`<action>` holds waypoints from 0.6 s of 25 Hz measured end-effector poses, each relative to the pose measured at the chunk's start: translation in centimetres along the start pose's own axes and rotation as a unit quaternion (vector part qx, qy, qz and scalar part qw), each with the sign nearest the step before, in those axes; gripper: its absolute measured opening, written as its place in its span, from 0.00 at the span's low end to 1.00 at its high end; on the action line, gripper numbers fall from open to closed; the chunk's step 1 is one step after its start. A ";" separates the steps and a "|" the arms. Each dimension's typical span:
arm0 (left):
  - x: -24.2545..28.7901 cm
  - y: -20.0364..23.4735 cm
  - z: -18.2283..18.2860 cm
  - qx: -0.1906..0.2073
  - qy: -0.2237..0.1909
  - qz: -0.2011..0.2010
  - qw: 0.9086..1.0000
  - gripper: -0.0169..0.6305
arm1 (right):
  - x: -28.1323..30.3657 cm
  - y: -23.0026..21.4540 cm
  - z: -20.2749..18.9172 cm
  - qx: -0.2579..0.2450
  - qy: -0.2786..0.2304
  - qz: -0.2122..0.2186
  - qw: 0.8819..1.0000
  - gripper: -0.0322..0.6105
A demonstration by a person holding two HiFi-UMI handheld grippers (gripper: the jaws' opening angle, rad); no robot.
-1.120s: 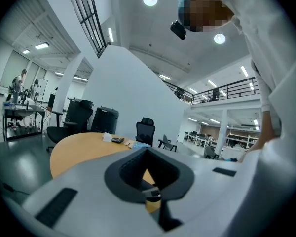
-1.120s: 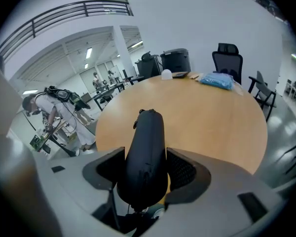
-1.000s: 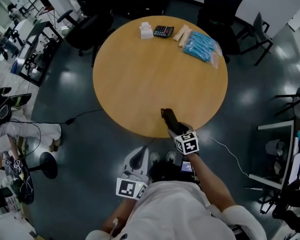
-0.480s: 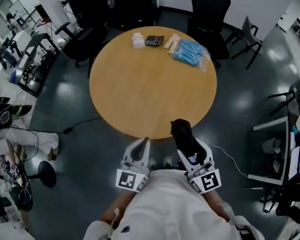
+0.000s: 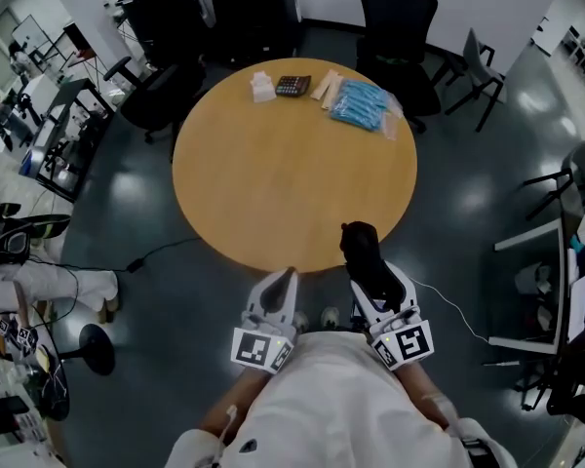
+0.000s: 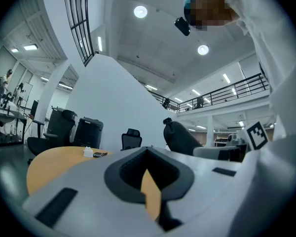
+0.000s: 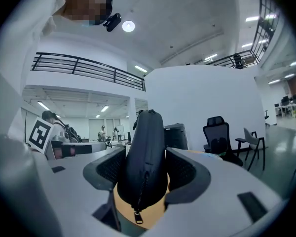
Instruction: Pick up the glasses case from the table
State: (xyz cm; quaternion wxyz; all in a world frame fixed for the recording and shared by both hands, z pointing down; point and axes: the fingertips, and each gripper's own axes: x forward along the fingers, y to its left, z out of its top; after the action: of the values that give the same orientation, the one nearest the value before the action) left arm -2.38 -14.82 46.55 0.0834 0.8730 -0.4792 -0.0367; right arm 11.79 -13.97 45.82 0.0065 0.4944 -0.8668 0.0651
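The black zipped glasses case is off the table, clamped across its width by the right gripper. Its zip end points back at the gripper's camera, and its far end sticks out over the table's near rim. We judge it light and fairly stiff, with a fabric-like shell that should not slip. A hold across the narrow waist, as here, looks sound, and a hard squeeze seems needless. The left gripper hangs beside it, jaws drawn almost together on nothing. At the table's far side lie a calculator and a blue packet. A second ago the right gripper reached further out over the table edge. It has since come back towards our body with the case.
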 end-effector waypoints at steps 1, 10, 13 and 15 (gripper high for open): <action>-0.2 0.0 0.0 0.000 0.001 0.001 1.000 0.03 | 0.0 0.1 0.0 -0.001 0.001 0.001 1.000 0.46; -1.2 0.2 -0.3 -0.003 0.008 0.009 1.000 0.03 | 0.2 1.0 -0.3 -0.001 0.005 0.005 1.000 0.46; -1.3 0.4 -0.6 -0.004 0.012 0.011 1.000 0.03 | 0.3 1.1 -0.4 0.000 0.004 0.008 1.000 0.46; -1.4 0.5 -0.7 -0.004 0.014 0.011 1.000 0.03 | 0.4 1.2 -0.5 0.002 0.005 0.007 1.000 0.46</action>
State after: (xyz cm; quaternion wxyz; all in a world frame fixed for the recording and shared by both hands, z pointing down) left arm -3.48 -13.87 47.28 0.0941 0.8677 -0.4875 -0.0250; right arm 10.57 -13.70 46.19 0.0090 0.4883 -0.8699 0.0695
